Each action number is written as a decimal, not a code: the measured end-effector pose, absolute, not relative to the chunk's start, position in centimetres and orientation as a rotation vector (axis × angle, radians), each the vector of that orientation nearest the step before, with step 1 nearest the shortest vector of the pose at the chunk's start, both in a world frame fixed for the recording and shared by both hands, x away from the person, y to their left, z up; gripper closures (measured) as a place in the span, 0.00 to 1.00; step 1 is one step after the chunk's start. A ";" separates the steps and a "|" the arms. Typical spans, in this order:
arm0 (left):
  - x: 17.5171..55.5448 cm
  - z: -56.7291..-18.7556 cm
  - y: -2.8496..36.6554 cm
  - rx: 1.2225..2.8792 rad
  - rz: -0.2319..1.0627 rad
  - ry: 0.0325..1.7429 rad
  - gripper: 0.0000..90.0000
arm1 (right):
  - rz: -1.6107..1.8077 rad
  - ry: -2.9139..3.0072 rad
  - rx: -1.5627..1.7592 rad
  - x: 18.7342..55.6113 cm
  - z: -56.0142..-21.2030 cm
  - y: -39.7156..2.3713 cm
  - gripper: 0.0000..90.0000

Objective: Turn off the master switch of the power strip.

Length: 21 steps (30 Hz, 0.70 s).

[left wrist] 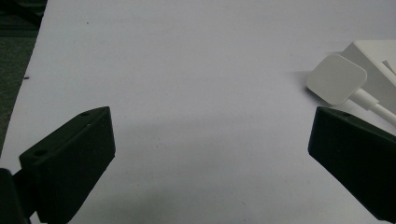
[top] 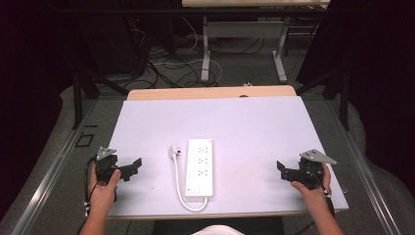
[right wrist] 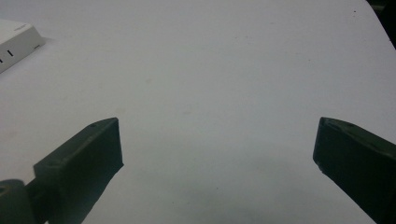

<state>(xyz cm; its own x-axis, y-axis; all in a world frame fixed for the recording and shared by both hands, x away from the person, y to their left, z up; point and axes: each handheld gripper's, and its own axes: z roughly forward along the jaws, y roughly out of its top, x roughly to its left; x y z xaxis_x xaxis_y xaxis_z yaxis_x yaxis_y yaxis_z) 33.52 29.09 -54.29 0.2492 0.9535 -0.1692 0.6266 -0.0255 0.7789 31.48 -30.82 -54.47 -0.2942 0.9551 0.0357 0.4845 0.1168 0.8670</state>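
A white power strip (top: 199,166) lies lengthwise in the middle of the white table (top: 244,122). Its white cable loops from the near end up to a white plug (top: 174,151) lying just left of it. In the left gripper view the plug (left wrist: 337,78) and a corner of the strip (left wrist: 378,53) sit at the upper right. My left gripper (top: 134,165) rests near the table's left edge, open and empty, pointing toward the plug. Near the right edge my right gripper (top: 281,169) is open and empty too, pointing toward the strip (right wrist: 16,42).
The table's near edge runs just below the strip's cable loop. Beyond the far edge stand another desk's legs (top: 206,49) and tangled floor cables (top: 166,63). Metal rails (top: 54,166) flank the table on both sides.
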 end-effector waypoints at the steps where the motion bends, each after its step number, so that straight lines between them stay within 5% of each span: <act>1: 33.6 -54.4 29.2 1.739 0.526 1.464 0.01 | 1.103 1.847 1.394 31.5 -54.5 -30.8 0.01; 21: 33.9 -55.7 30.6 1.721 0.522 1.540 0.01 | 1.101 1.836 1.408 31.6 -54.6 -30.8 0.01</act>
